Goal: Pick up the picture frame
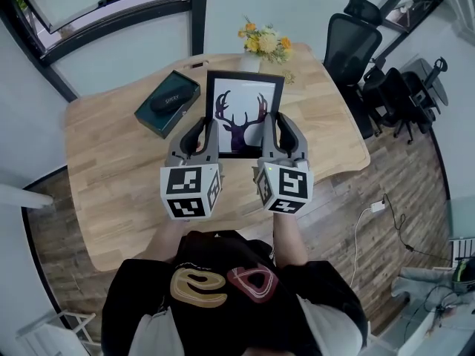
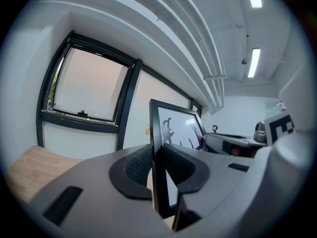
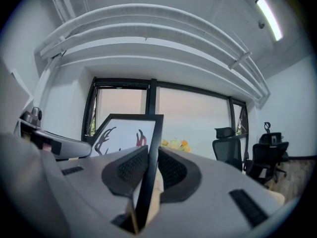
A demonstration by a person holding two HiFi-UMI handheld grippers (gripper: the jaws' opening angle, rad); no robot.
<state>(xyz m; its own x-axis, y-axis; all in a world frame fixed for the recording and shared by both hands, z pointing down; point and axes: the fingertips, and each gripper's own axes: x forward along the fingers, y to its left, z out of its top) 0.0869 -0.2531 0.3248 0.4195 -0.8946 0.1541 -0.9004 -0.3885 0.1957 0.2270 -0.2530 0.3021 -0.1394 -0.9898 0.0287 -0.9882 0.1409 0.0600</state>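
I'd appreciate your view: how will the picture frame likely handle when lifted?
The picture frame looks stiff: it spans straight between the left tongs and right tongs without sagging. Its thin edges seem smooth, so it may slip. Its front, if glazed, would be fragile.

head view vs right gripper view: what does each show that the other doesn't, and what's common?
Head view only: a dark green case lying beside the picture frame, and the person's black shirt. Right gripper view only: the right gripper with its pads pressed on both faces of the frame's edge, plus a ceiling light. Both: the frame with its antlered deer print, the yellow flowers and the black office chairs.
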